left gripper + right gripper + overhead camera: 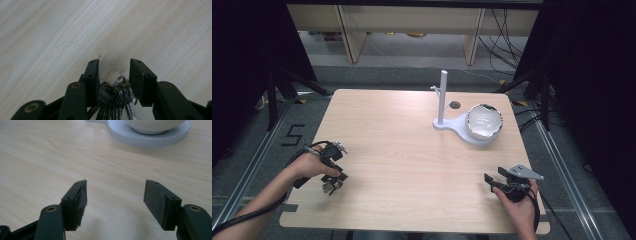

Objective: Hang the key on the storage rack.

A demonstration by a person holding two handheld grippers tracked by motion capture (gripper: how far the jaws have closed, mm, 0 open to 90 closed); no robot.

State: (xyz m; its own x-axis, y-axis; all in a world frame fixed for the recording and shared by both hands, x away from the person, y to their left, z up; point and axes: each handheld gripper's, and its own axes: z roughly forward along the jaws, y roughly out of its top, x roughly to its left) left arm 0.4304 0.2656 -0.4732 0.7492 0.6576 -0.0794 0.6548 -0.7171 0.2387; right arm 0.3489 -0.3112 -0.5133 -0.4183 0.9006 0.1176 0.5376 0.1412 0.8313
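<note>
A bunch of keys point(113, 96) on a metal ring lies on the wooden table point(412, 165) at the front left, also visible from above point(331, 186). My left gripper point(114, 62) points down at it, with the jaws closed in on both sides of the bunch, which fills the gap between them. In the high view this left gripper point(334, 177) is held by a hand at the table's left edge. My right gripper point(115, 186) stands open over bare wood at the front right point(492, 181). Nothing lies between its fingers.
A white stand point(443, 100) with an upright post and a small side peg rises at the back right. A white bowl point(484, 121) sits on the stand's round base point(150, 141). A dark hole point(455, 105) lies in the tabletop behind it.
</note>
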